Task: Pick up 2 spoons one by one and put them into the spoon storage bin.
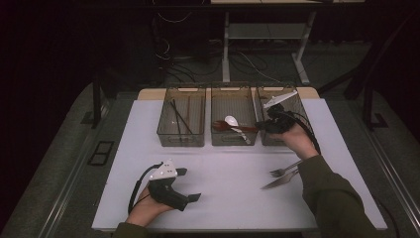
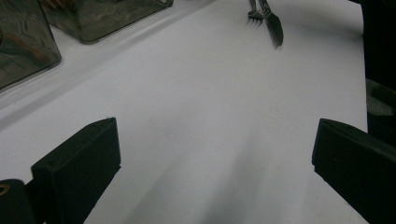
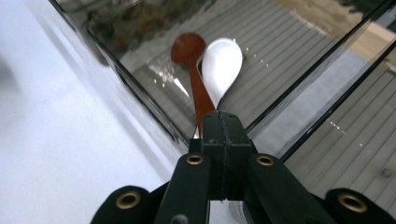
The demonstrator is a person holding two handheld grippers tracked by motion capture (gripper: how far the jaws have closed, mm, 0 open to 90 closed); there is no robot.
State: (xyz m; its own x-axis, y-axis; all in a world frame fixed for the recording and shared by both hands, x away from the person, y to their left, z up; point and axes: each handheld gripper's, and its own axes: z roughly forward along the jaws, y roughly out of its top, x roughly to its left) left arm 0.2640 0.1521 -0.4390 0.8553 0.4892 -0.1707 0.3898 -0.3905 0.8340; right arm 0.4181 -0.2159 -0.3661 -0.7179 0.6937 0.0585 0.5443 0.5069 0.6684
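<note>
My right gripper (image 1: 258, 127) hovers at the wall between the middle bin (image 1: 234, 140) and the right bin (image 1: 299, 106). Its jaws are shut on the handle of a brown wooden spoon (image 3: 192, 65), whose bowl (image 1: 220, 125) reaches into the middle bin. A white spoon (image 3: 222, 63) lies right beside it in that bin (image 3: 140, 95); in the right gripper view (image 3: 219, 122) its handle runs behind the jaws. My left gripper (image 1: 189, 184) rests at the table's front left, open, with bare tabletop between its fingers (image 2: 77, 163).
The left bin (image 1: 168, 136) holds dark chopsticks (image 1: 181, 118). A fork (image 1: 285, 170) and a knife (image 1: 280, 182) lie side by side on the white table (image 1: 223, 198) at the right, near the right sleeve. A table frame and cables stand beyond the far edge.
</note>
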